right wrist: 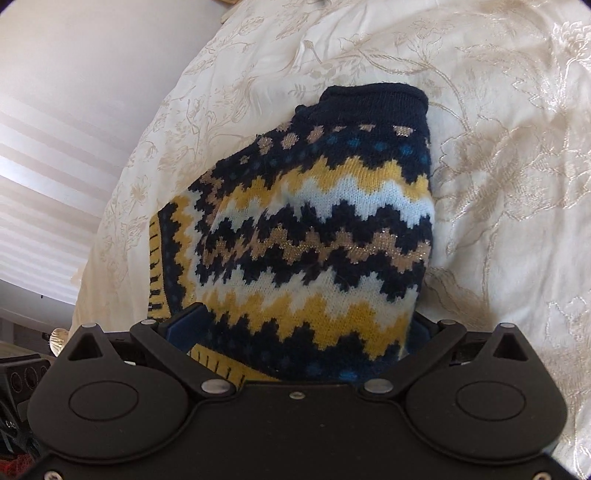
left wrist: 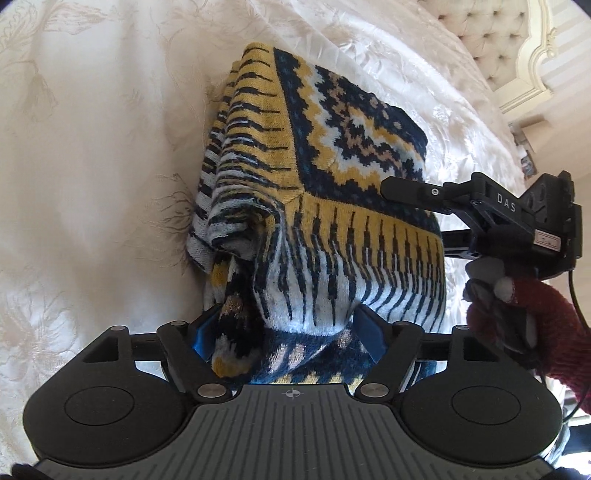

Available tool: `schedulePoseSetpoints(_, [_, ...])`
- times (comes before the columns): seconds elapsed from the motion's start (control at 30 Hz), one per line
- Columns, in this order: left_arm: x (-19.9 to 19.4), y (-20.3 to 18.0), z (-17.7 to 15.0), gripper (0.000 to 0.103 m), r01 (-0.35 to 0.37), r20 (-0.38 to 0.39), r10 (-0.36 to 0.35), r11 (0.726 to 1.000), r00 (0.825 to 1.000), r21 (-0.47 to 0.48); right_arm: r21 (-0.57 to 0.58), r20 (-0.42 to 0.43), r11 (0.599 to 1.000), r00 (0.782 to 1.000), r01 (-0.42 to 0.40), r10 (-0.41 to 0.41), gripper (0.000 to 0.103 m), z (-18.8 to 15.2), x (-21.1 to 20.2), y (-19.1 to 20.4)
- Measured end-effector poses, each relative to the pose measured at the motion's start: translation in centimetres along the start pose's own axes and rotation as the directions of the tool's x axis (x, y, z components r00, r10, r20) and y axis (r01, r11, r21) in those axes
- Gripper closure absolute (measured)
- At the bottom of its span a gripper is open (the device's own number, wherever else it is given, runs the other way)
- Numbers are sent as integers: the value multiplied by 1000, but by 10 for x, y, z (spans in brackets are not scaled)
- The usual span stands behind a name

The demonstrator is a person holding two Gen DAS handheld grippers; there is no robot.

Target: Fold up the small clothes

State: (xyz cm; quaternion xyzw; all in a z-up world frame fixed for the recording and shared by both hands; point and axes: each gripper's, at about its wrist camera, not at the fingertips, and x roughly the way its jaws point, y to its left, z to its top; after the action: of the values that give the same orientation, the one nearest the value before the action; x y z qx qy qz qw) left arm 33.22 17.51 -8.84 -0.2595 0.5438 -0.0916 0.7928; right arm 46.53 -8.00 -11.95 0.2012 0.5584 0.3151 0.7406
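Gripping folded sweater (left wrist: pixel 332 184) on bed (left wrist: pixel 92 166): left tool (left wrist: pixel 284 332) clamped on near edge, right tool (right wrist: pixel 295 332) clamped on side.

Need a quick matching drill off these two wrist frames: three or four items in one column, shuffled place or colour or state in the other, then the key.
Column A
1. sweater
2. bedspread
3. headboard
4. collar

Column B
a. cream, embroidered flowers
b. plain navy ribbed edge
c. tufted, upper right of the left wrist view
d. zigzag knit, held between the fingers of left gripper and right gripper

Pairs: 1-d, 2-a, 3-c, 4-b
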Motion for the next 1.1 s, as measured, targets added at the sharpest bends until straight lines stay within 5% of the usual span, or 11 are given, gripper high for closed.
schedulePoseSetpoints(0.33, [5, 11, 4, 20, 76, -28, -78, 996, 997, -47, 84, 55, 992, 995, -93, 89, 0, -6, -6, -8])
schedulePoseSetpoints(0.5, [4, 18, 9, 40, 104, -53, -107, 993, 993, -49, 126, 26, 988, 996, -93, 90, 1, -4, -7, -7])
schedulePoseSetpoints(0.57, [3, 22, 11, 50, 121, -56, -125, 991, 991, -61, 100, 10, 992, 997, -75, 75, 39, -6, -6, -2])
schedulePoseSetpoints(0.67, [-3, 23, 11, 59, 147, -67, -149, 989, 987, -36, 83, 18, 994, 998, -64, 63, 48, -9, -18, 3])
schedulePoseSetpoints(0.9, [-14, -10, -2, 59, 250, -91, -246, 967, 965, 41, 91, 46, 995, 998, -42, 38, 51, -36, -65, 25])
schedulePoseSetpoints(1.1, [-17, -39, -41, 59, 311, -189, -287, 943, 939, 115, 100, 37, 994, 999, 36, -39, 51, -88, -113, 28])
